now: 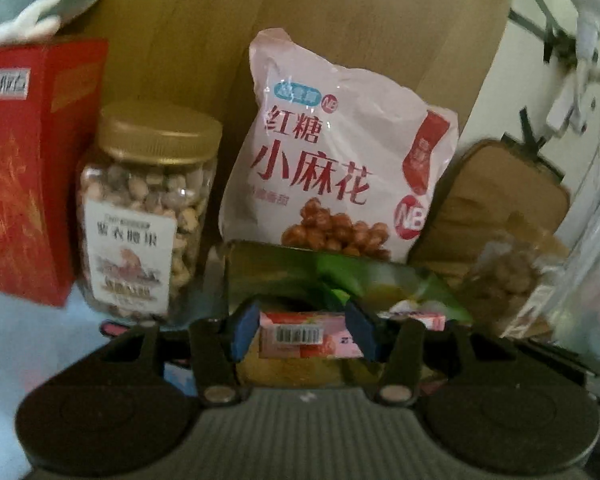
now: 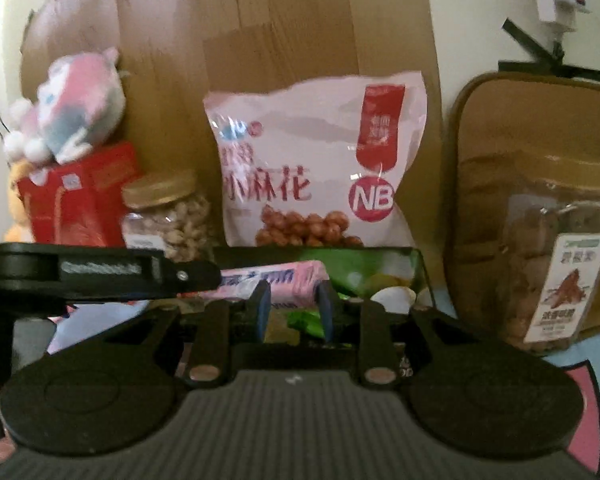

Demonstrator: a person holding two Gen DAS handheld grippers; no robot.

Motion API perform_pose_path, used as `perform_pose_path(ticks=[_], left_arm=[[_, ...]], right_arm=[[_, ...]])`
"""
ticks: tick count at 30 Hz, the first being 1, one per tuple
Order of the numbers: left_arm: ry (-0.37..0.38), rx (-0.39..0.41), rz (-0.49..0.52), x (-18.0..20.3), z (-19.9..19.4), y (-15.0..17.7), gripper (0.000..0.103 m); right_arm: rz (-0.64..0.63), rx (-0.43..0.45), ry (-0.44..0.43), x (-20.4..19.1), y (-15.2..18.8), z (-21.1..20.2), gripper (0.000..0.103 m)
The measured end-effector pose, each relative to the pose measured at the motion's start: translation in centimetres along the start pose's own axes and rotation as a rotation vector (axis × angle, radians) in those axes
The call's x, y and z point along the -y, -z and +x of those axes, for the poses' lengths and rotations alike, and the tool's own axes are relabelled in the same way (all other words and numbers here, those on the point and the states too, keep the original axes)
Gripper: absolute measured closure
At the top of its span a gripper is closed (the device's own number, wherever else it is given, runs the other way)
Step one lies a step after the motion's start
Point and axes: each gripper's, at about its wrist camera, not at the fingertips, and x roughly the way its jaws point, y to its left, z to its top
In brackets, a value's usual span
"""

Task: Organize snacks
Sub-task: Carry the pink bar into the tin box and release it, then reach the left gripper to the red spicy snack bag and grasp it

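Note:
My left gripper is shut on a pink snack bar with a barcode and holds it over a dark tray of green-wrapped snacks. In the right wrist view the same bar lies across the tray, held from the left by the other gripper's arm. My right gripper has its blue pads either side of the bar's right end; I cannot tell if they touch it. A pink bag of twists stands behind the tray and also shows in the right wrist view.
A gold-lidded nut jar and a red box stand left of the tray. A second jar stands at the right before a brown case. A plush toy sits on the red box. A wooden board backs everything.

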Motion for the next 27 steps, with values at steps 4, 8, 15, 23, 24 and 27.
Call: perform_pose_path(ticks=[4, 8, 15, 23, 24, 27], left_arm=[[0.006, 0.006, -0.026, -0.3, -0.5, -0.3, 0.05], [0.03, 0.111, -0.015, 0.0, -5.0, -0.4, 0.05], [0.139, 0.034, -0.003, 0.0, -11.0, 6.0, 0.05], [0.333, -0.182, -0.003, 5.6, -7.1, 9.2, 0.052], [0.35, -0.206, -0.001, 6.6, -6.4, 9.2, 0.052], [0.402, -0.297, -0.024, 9.1, -3.7, 9.6, 0.052]], right_arm=[[-0.001, -0.016, -0.027, 0.1, 0.4, 0.6, 0.06], [0.021, 0.041, -0.025, 0.8, -0.5, -2.1, 0.061], [0.171, 0.203, -0.014, 5.1, 3.8, -14.8, 0.061], [0.431, 0.061, 0.162, 13.1, 12.8, -20.2, 0.061], [0.446, 0.053, 0.146, 13.3, 13.1, -20.2, 0.061], [0.409, 0.018, 0.103, 12.6, 13.1, -19.1, 0.061]])
